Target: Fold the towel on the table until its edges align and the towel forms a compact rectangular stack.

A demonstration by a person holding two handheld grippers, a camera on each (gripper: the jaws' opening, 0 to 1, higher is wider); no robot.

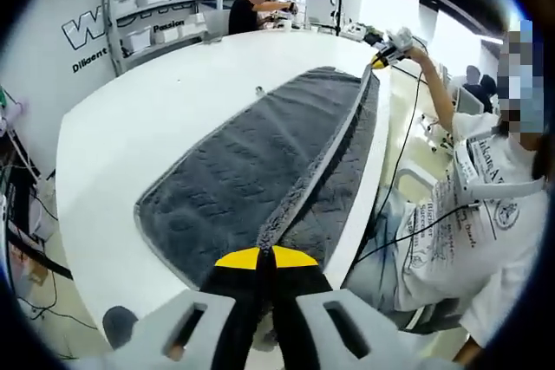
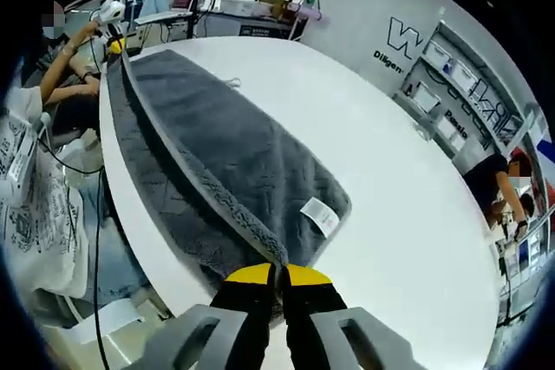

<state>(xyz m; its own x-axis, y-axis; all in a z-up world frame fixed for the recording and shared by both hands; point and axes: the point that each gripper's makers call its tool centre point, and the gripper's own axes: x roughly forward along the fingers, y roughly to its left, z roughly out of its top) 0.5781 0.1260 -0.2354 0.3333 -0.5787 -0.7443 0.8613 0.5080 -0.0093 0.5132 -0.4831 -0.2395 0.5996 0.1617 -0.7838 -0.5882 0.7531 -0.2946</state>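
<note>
1. My left claw (image 1: 264,259) is clamped on one corner of the grey towel (image 1: 251,171).
2. My right claw (image 2: 277,276) pinches the opposite corner.
3. I see the towel's edge stretched taut between them, lifted above the white surface (image 1: 130,136).

Dark grey towel (image 1: 251,162), white table (image 1: 147,119)
</note>
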